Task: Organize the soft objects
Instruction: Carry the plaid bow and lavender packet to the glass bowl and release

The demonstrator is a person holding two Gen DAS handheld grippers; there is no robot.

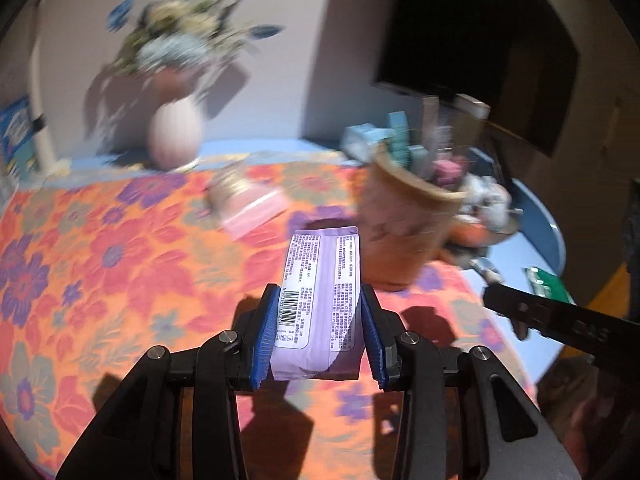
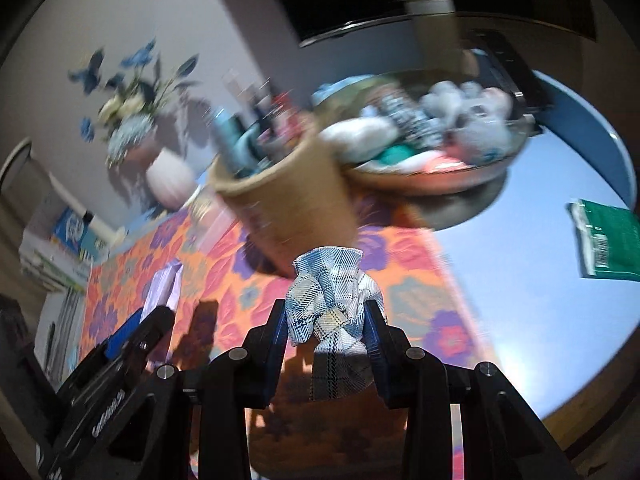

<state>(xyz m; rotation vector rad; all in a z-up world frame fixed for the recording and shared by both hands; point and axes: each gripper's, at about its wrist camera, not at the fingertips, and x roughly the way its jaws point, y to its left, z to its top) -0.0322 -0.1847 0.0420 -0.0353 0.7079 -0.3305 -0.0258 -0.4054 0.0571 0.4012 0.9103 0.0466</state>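
My left gripper [image 1: 320,312] is shut on a purple tissue pack [image 1: 320,292] with a barcode, held above the floral cloth [image 1: 100,260] in front of a tan basket [image 1: 404,224]. My right gripper [image 2: 327,316] is shut on a bunched blue plaid cloth [image 2: 330,300], held above the cloth's edge before the tan basket [image 2: 288,196]. The left gripper [image 2: 132,344] with the purple pack [image 2: 164,292] shows at the lower left of the right wrist view. A shallow bowl [image 2: 432,178] behind holds soft toys and fabrics [image 2: 464,112].
A pink vase of flowers [image 1: 174,132] stands at the back by the wall. A pink packet [image 1: 256,208] lies on the cloth. A green packet [image 2: 604,240] lies on the blue table [image 2: 520,260] at right. The basket holds upright boxes and tubes [image 1: 404,140].
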